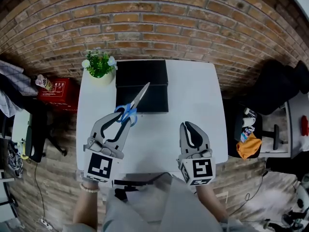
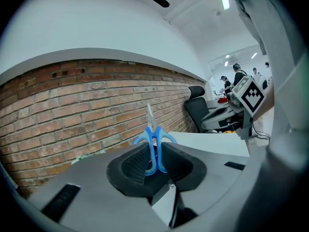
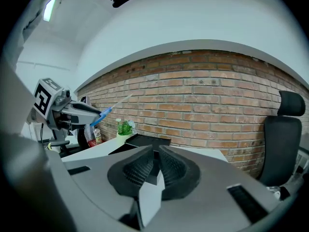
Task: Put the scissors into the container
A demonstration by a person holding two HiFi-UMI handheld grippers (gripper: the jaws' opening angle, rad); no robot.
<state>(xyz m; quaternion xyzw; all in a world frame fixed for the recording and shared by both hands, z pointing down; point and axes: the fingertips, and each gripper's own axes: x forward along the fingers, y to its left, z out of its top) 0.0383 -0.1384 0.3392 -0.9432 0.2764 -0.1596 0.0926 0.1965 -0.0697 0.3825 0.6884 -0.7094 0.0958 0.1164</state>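
My left gripper (image 1: 123,117) is shut on the blue-handled scissors (image 1: 132,107), held up off the white table (image 1: 193,95). Their silver blades point up and away toward the black container (image 1: 142,85), which stands at the table's far middle. In the left gripper view the blue handles (image 2: 153,146) sit pinched between the black pads, blades pointing up. My right gripper (image 1: 191,129) is shut with nothing in it, low over the table's near right part. From the right gripper view I see the container (image 3: 140,141) ahead left and the left gripper with the scissors (image 3: 108,108) at far left.
A small potted plant (image 1: 99,66) stands at the table's far left corner beside the container. A brick wall (image 1: 159,23) runs behind the table. A black office chair (image 1: 277,88) and a cluttered shelf are to the right; a red box (image 1: 59,90) lies on the floor left.
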